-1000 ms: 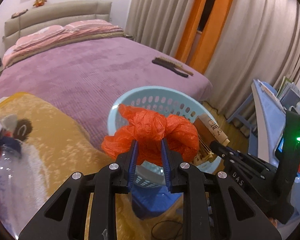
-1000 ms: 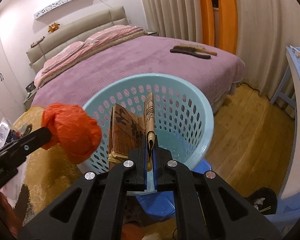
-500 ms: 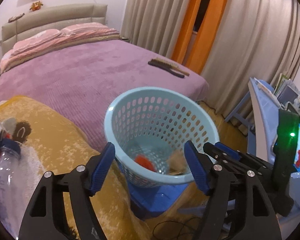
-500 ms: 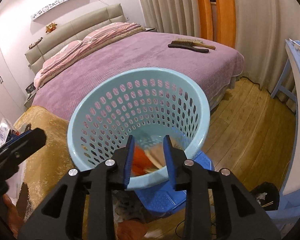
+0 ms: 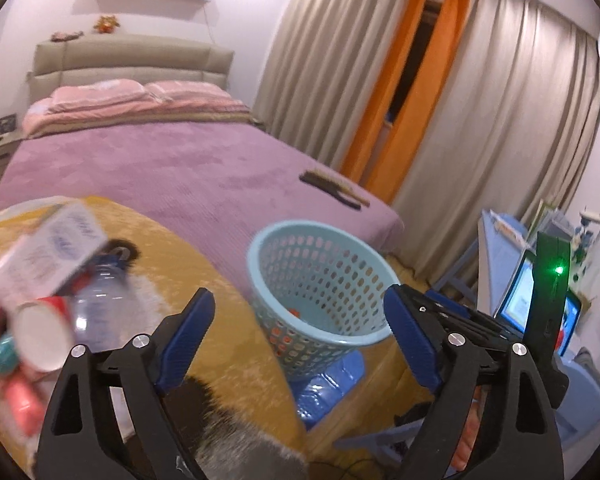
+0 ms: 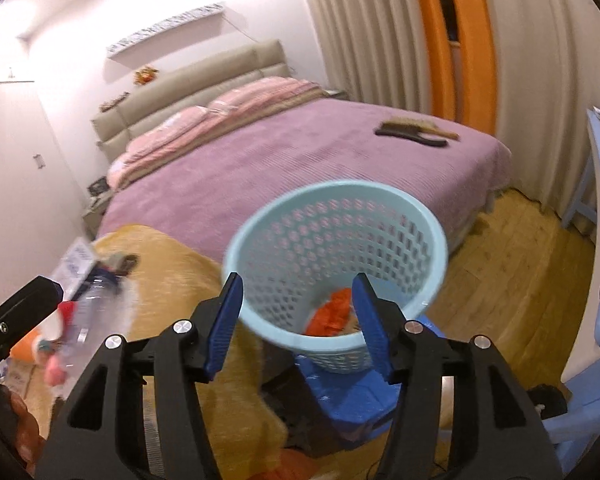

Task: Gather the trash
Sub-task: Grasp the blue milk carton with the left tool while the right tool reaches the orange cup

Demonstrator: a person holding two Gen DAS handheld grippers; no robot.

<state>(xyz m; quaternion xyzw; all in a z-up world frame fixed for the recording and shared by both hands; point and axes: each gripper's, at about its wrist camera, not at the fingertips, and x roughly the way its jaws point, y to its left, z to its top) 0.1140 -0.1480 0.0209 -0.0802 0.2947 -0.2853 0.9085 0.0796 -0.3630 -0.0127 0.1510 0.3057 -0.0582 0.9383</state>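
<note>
Left wrist view: our left gripper [image 5: 296,336] has just opened wide, holding nothing; our right gripper [image 6: 298,320] has likewise opened, empty, before the basket [image 6: 428,216].

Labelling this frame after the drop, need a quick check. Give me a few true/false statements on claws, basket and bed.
1. Both claws are empty. True: left claw and right claw stand open, nothing between them.
2. The orange bag lies on the bed. False: orange bag is inside the blue basket.
3. A brush lies on the purple bed. True: brush, bed.
4. The basket sits on the bed. False: it stands on a blue stool.
</note>
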